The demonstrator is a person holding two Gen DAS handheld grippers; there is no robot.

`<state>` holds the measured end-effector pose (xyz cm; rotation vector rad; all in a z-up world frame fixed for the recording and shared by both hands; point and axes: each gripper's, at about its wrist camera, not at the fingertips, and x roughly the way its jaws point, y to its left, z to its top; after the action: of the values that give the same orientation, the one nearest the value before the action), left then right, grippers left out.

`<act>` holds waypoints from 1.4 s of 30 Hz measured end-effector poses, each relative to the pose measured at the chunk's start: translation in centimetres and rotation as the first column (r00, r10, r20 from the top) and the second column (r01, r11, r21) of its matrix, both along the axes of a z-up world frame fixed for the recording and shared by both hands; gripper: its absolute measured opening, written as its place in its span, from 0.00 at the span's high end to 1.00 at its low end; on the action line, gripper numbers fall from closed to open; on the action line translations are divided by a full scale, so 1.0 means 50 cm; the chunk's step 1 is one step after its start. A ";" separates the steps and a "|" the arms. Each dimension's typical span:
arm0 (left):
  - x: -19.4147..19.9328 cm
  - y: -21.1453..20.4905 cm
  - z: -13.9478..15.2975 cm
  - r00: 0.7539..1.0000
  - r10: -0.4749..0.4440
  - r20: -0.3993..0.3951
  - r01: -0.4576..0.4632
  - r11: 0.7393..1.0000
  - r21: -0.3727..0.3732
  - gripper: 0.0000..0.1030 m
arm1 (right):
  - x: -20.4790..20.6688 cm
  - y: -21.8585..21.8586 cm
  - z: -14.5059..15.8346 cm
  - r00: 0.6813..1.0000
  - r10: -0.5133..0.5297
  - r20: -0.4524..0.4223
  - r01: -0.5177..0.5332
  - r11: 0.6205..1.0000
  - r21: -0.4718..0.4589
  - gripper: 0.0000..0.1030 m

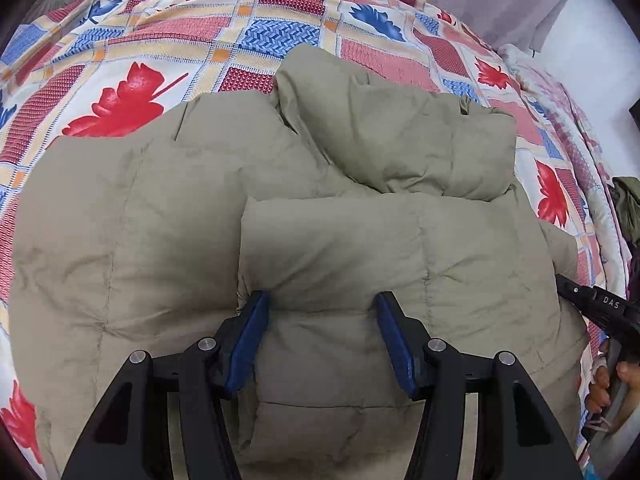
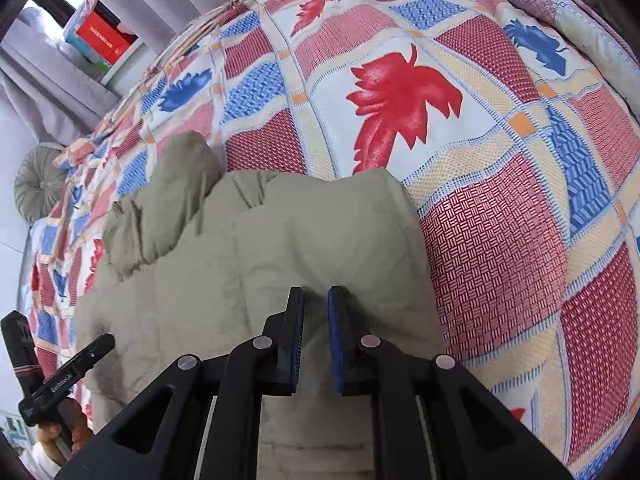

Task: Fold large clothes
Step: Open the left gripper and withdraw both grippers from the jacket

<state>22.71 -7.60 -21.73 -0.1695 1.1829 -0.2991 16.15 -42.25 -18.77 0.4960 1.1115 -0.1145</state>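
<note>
A khaki padded jacket (image 1: pixel 168 240) lies spread on the bed with one side folded over its middle and the hood (image 1: pixel 400 132) bunched at the far end. My left gripper (image 1: pixel 322 308) hovers over the folded part. It is open and its blue pads (image 1: pixel 248 336) touch nothing. In the right wrist view the jacket (image 2: pixel 224 264) fills the lower middle. My right gripper (image 2: pixel 316 300) sits near the jacket's right edge, its jaws almost together with a thin layer of khaki fabric in the narrow gap. The right gripper (image 1: pixel 596 304) also shows at the left wrist view's right edge.
A quilt (image 2: pixel 480 160) with red and blue leaf squares covers the bed around the jacket. A round grey cushion (image 2: pixel 36 184) lies at the bed's far left. Curtains (image 2: pixel 48 80) and a red box (image 2: pixel 102 36) stand behind. A person's hand (image 1: pixel 620 376) holds the right tool.
</note>
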 end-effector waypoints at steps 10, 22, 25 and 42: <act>0.010 -0.004 -0.001 0.999 -0.029 0.014 0.028 0.999 0.036 0.43 | -0.021 -0.039 -0.033 0.997 -0.065 0.036 0.066 0.998 -0.020 0.93; -0.044 0.053 0.076 1.000 -0.014 0.016 0.012 0.989 0.148 0.43 | -0.157 -0.079 0.026 0.988 -0.147 -0.038 0.139 0.977 -0.165 0.86; -0.075 0.069 0.101 0.999 -0.029 0.014 0.027 0.987 0.159 0.43 | -0.188 -0.057 0.044 0.990 -0.133 -0.046 0.125 0.981 -0.151 0.86; -0.275 0.152 0.186 0.999 -0.027 -0.032 0.032 0.984 0.174 0.03 | -0.333 0.077 0.102 0.985 -0.118 -0.127 0.116 0.993 -0.023 0.63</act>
<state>8.98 -0.01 -12.42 -0.0033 1.2357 -0.2179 -0.48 -38.39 -13.70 0.5463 1.2055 -0.2603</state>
